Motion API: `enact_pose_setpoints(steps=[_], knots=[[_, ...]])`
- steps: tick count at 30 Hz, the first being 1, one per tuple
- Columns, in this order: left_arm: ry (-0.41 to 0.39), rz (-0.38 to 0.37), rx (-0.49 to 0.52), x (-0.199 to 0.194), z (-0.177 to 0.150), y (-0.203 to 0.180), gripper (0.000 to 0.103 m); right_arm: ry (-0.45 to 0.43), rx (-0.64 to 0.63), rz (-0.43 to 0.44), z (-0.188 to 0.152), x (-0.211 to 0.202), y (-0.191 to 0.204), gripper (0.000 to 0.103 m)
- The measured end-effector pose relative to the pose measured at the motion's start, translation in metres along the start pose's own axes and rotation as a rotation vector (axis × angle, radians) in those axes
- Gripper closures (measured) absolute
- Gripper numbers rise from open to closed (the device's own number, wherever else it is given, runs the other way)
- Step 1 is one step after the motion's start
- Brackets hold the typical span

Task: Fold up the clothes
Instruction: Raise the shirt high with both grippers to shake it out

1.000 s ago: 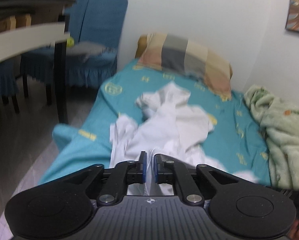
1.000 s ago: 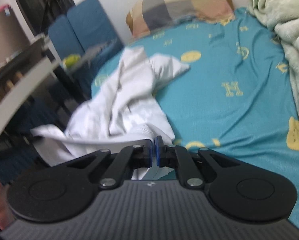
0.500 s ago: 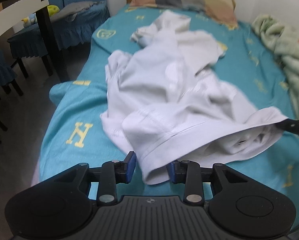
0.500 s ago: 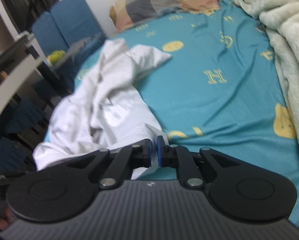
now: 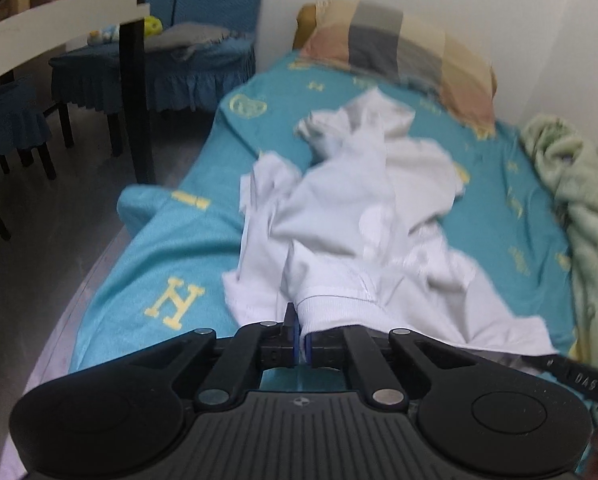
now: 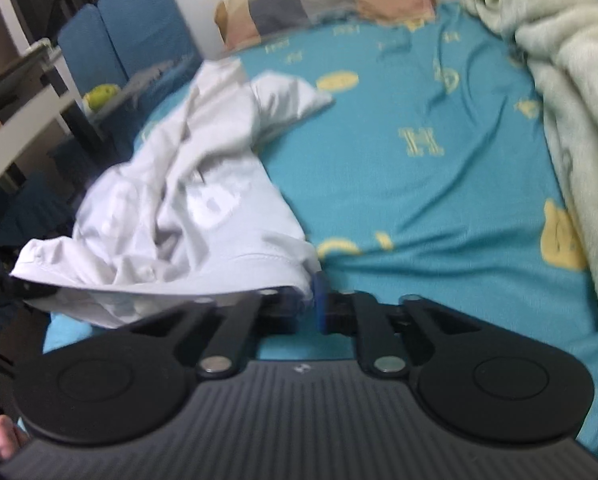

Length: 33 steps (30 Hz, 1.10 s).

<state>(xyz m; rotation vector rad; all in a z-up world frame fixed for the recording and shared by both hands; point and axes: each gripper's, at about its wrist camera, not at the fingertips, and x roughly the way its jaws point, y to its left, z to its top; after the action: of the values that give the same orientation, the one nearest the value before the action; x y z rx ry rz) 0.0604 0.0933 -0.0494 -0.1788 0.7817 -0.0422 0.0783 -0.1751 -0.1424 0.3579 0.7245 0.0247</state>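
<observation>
A crumpled white garment [image 5: 363, 216] lay on the bed [image 5: 167, 248], spread over a teal sheet printed with yellow letters and shapes, its far end reaching toward the plaid pillow [image 5: 399, 52] at the head. The near hem was lifted off the sheet and stretched between the two claws.

The left claw [image 5: 301, 338] was clamped on the ribbed hem, its blue pads pressed together with only a thin fold of white cloth between them. In the same view a dark finger of the other tool showed at the lower right, at the far corner of the hem.

The right claw [image 6: 313, 300] was likewise closed on the garment [image 6: 171, 208]: the stitched edge ran into the gap between its blue pads and was pinched there. From that grip the hem stretched off to the left, taut and raised, with the rest of the cloth slumped behind it on the bed [image 6: 419, 184].

A pale green fleecy blanket [image 6: 571, 100] was heaped along the wall side of the bed, well apart from the garment. Beside the bed stood blue-covered chairs [image 5: 203, 60] (one carried grey cloth and a small yellow-green object), and a pale table [image 5: 59, 28] with a dark leg stood nearer the camera. Both views were blurred.
</observation>
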Motion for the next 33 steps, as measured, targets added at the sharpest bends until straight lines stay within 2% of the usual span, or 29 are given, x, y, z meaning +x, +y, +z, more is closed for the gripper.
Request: enact_pose_setpoints(steps=[3, 8, 15, 19, 24, 28, 33], knots=[[-0.148, -0.052, -0.028, -0.034, 0.006, 0.0, 0.1, -0.119, -0.012, -0.005, 0.014, -0.03, 0.011, 0.095], [-0.403, -0.115, -0.086, -0.111, 0.021, 0.007, 0.101, -0.305, -0.067, 0.014, 0.042, -0.104, 0.047, 0.095], [-0.661, -0.208, -0.095, -0.245, 0.067, -0.009, 0.101, -0.574, -0.154, 0.065, 0.09, -0.237, 0.098, 0.095], [-0.774, -0.267, -0.077, -0.33, 0.093, -0.022, 0.101, -0.712, -0.187, 0.083, 0.113, -0.319, 0.115, 0.095], [-0.923, -0.308, 0.012, -0.435, 0.101, -0.046, 0.101, -0.873, -0.218, 0.097, 0.124, -0.417, 0.13, 0.095], [-0.984, -0.341, 0.051, -0.502, 0.096, -0.062, 0.101, -0.96, -0.222, 0.104, 0.129, -0.476, 0.136, 0.095], [-1.019, -0.369, 0.058, -0.552, 0.088, -0.073, 0.101, -1.023, -0.233, 0.113, 0.137, -0.526, 0.143, 0.095]])
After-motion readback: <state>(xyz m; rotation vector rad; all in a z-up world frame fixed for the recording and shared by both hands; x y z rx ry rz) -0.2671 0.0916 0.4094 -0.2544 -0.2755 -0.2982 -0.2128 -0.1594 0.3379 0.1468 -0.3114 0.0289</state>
